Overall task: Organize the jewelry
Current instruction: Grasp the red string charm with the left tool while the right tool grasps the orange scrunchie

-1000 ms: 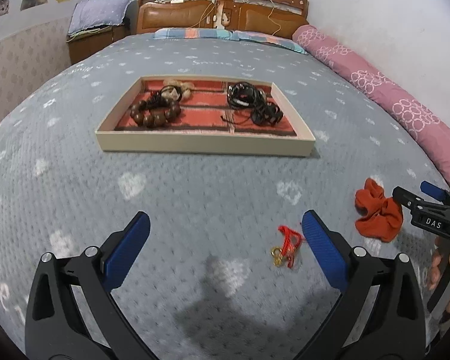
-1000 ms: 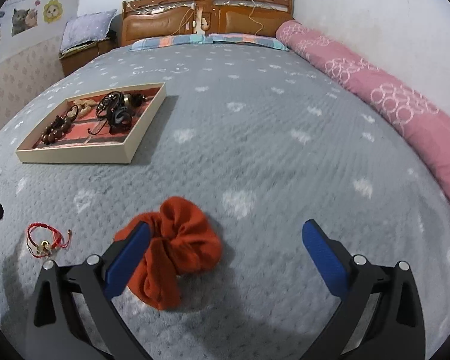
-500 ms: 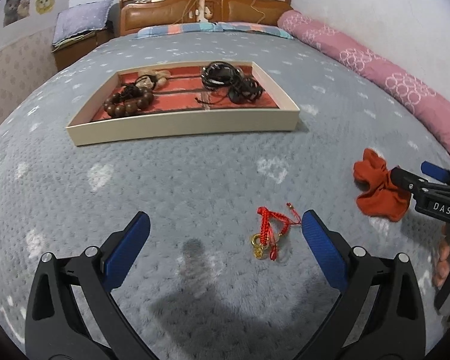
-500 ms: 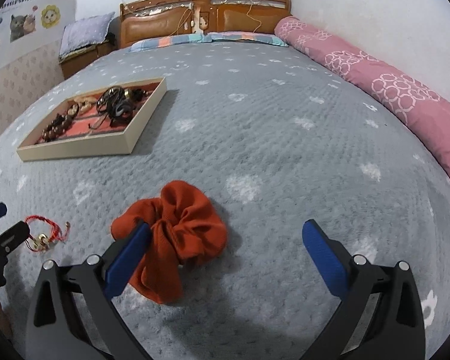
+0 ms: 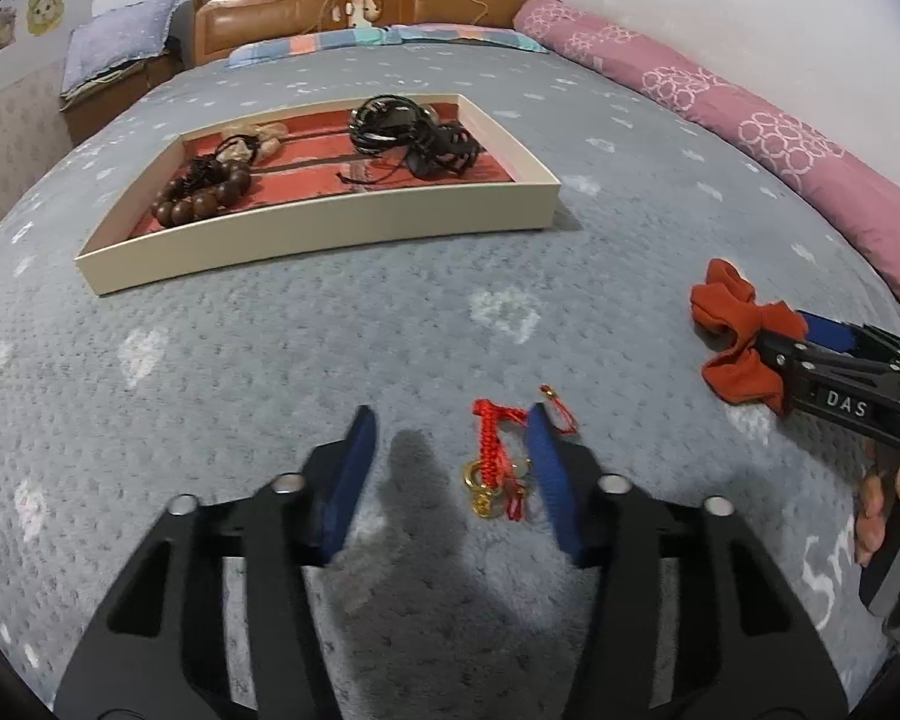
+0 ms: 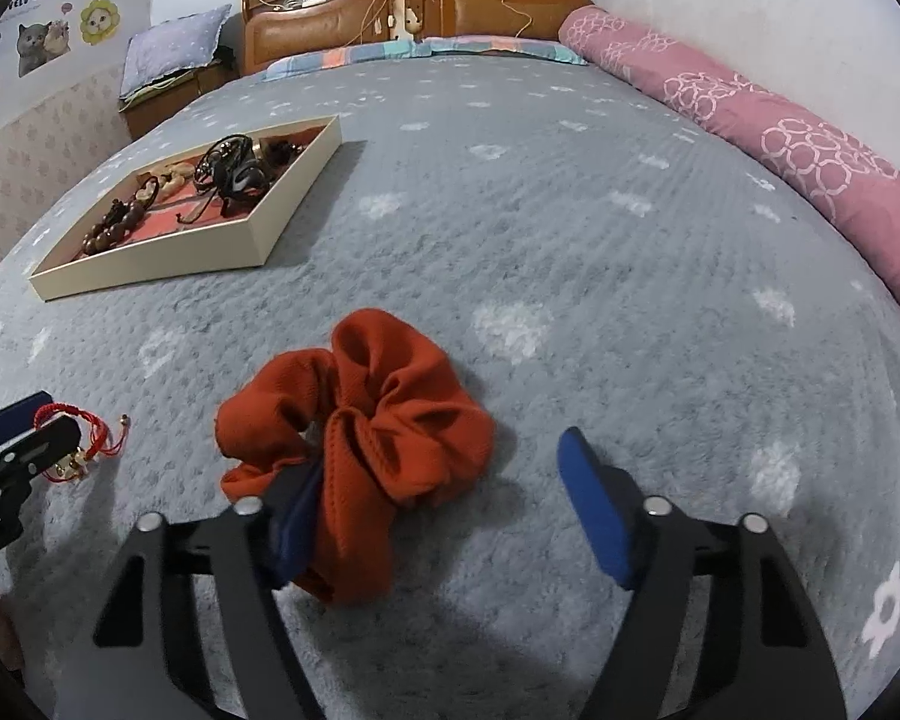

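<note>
A red cord bracelet with gold charms point(image 5: 498, 459) lies on the grey bedspread between the fingers of my left gripper point(image 5: 450, 480), close to the right finger. The jaws are partly closed around it but apart from it. It also shows in the right wrist view point(image 6: 90, 441). An orange scrunchie point(image 6: 366, 432) lies between the fingers of my right gripper point(image 6: 444, 516), which is open, its left finger against the cloth. The scrunchie shows in the left wrist view point(image 5: 738, 339) too. A cream tray point(image 5: 330, 228) with red lining holds a brown bead bracelet point(image 5: 201, 195) and black cords point(image 5: 414, 135).
The tray point(image 6: 150, 267) sits on the bed's far left in the right wrist view. A pink bolster point(image 6: 810, 156) runs along the right edge by the wall. A wooden headboard point(image 6: 414, 6) and a nightstand with a cushion point(image 6: 168, 60) stand at the back.
My left gripper moved forward over the red bracelet and narrowed its jaws around it. My right gripper moved forward and down onto the scrunchie and its jaws also narrowed.
</note>
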The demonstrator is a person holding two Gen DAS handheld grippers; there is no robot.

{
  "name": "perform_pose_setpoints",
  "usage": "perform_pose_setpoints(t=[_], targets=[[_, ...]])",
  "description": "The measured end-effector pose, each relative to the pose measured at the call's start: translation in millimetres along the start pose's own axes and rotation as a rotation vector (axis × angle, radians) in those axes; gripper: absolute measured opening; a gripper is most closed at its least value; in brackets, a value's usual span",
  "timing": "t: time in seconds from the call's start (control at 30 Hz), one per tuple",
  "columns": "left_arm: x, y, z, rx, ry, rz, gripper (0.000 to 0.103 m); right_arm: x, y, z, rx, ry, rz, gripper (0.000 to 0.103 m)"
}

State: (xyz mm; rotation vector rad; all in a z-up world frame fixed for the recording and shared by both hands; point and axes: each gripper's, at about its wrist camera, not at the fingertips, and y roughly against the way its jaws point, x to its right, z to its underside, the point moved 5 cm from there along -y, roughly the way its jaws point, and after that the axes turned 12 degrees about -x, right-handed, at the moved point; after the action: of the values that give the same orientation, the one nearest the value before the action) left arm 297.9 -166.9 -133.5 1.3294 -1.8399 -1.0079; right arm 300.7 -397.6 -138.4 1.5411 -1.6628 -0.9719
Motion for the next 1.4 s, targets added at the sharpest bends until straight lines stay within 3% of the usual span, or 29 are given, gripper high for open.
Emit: perform_pose_setpoints(t=[0.17, 0.33, 0.57, 0.9, 1.4], targets=[[4, -3, 1, -0.014, -0.017, 0.029, 0.021, -6, -1, 0, -0.007, 0.011, -0.021, 0.044], [8, -3, 1, -0.016, -0.035, 0.045, 0.003, -9, -2, -2, -0.012, 0.01, -0.026, 0.035], [1, 0, -1, -0.009, -0.016, 0.079, 0.003, -14, -1, -6, -0.009, 0.015, -0.004, 0.026], [-34, 26, -24, 0.044, -0.005, 0.093, 0.003, -37, 14, -27, 0.03, 0.022, 0.004, 0.024], [-114, 60, -61, 0.104, 0.041, 0.014, 0.003, -96, 44, -72, 0.097, 0.061, -0.004, 0.024]])
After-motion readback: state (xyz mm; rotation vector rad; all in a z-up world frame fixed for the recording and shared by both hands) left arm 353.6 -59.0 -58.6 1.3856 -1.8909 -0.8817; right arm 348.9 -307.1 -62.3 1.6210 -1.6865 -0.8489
